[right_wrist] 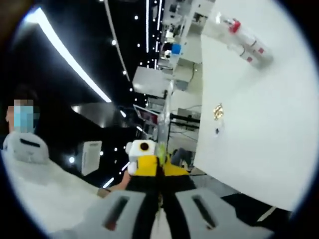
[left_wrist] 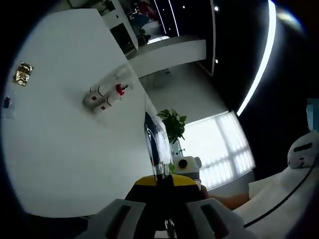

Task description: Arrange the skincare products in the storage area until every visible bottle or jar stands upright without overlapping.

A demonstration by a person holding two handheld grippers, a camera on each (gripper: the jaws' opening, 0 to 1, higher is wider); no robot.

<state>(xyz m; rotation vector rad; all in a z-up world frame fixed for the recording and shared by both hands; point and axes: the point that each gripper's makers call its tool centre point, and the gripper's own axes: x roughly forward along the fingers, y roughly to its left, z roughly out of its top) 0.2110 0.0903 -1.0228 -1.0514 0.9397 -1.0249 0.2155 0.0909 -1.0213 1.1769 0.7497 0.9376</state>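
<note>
Two or three white skincare bottles [left_wrist: 104, 97] with red caps and labels sit close together on the white table [left_wrist: 65, 149], far from both grippers; they look to be lying down. They appear again as the bottles [right_wrist: 244, 40] at the table's [right_wrist: 249, 129] far side. My left gripper [left_wrist: 162, 181] is shut on the edge of a thin clear plastic piece [left_wrist: 155, 142], seen nearly edge-on. My right gripper [right_wrist: 160, 172] is shut on the same clear piece [right_wrist: 164, 119]. The two grippers face each other at close range: the right gripper [left_wrist: 187, 169] and the left gripper [right_wrist: 144, 162].
A small gold packet [left_wrist: 22, 73] [right_wrist: 218, 110] and a tiny blue item [left_wrist: 6, 102] [right_wrist: 217, 131] lie on the table. A potted plant [left_wrist: 172, 124] stands by a bright window. A person in white clothing [right_wrist: 35, 169] is close by. Both grippers are held off the table's edge.
</note>
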